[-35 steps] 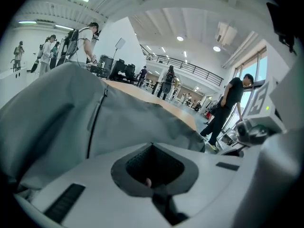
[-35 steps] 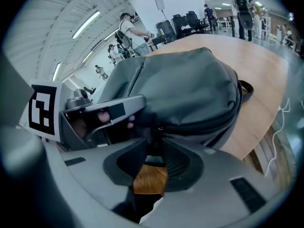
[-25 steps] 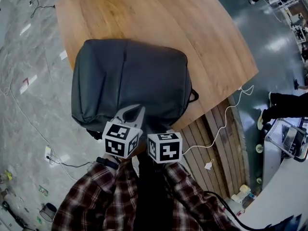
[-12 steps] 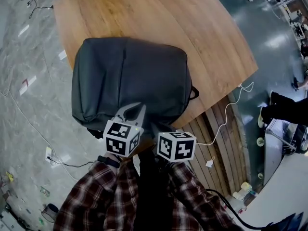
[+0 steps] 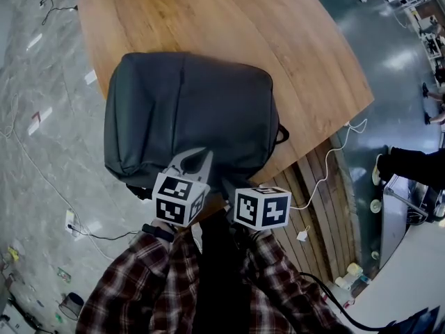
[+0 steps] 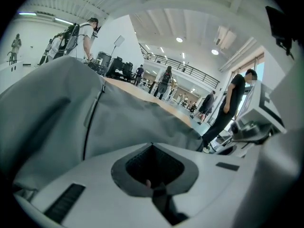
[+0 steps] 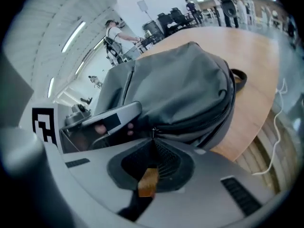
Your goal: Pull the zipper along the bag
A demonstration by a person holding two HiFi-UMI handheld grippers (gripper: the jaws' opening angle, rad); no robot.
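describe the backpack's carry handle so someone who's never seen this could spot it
On the big wooden table lies a dark grey fabric backpack. From its right side in the head view a thin black strap loop sticks out over bare wood, the one open ring against smooth padded panels.

Left gripper: sitting at near left, pointing far, jaws pressing together.
Right gripper: sitting just right of it, jaws pinching shut on the zipper pull.
Arms: plaid sleeves reaching forward, side by side.
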